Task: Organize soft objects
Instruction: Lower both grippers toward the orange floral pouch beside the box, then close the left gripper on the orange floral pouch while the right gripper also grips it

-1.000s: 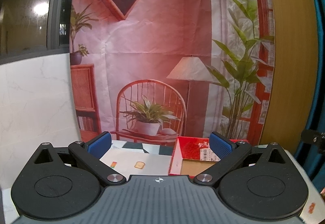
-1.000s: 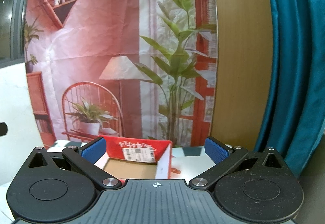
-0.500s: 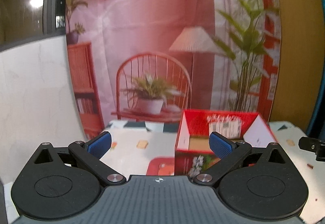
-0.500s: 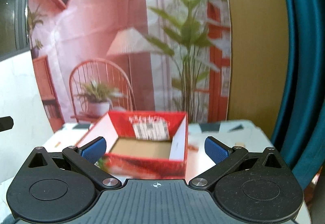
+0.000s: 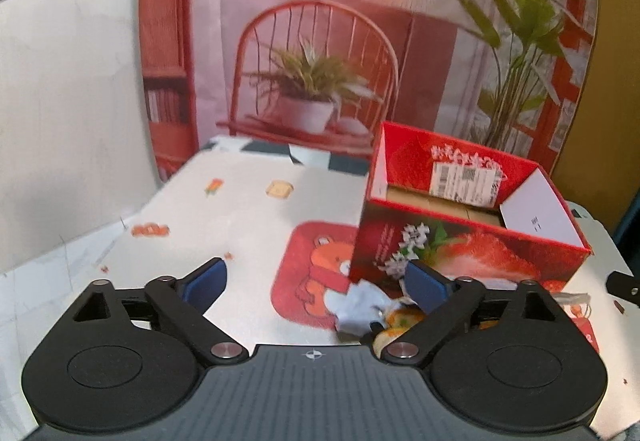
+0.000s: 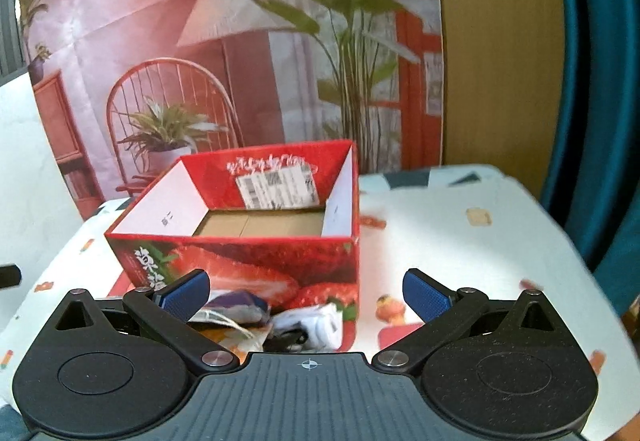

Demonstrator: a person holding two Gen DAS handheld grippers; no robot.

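In the left wrist view, the left gripper [image 5: 316, 281] is above a table [image 5: 240, 217] covered with a white cloth with small printed pictures. Its jaws stand wide but are closing, and nothing is between them; the blue pads [image 5: 206, 281] touch no object. A red box [image 5: 468, 241] with strawberry pictures stands on the table, ahead and to the right, open at the top. Its inside shows a brown cardboard bottom and a white label on the far wall. Just in front of the box, close by the right pad, lies a light blue soft cloth [image 5: 362, 307], with a yellow-orange soft item [image 5: 396, 323] beside it. A red mat with a bear picture [image 5: 316, 273] lies on the table under these things.

In the right wrist view, the right gripper [image 6: 306, 291] has its jaws wide apart and holds nothing. The red box [image 6: 248, 261] is directly ahead and somewhat left. The soft things lie at the foot of the box, between the pads: a purple soft piece [image 6: 240, 303], a white cloth [image 6: 316, 323] and a small black item [image 6: 288, 339] I cannot identify. A printed backdrop [image 6: 200, 41] hangs behind the table.
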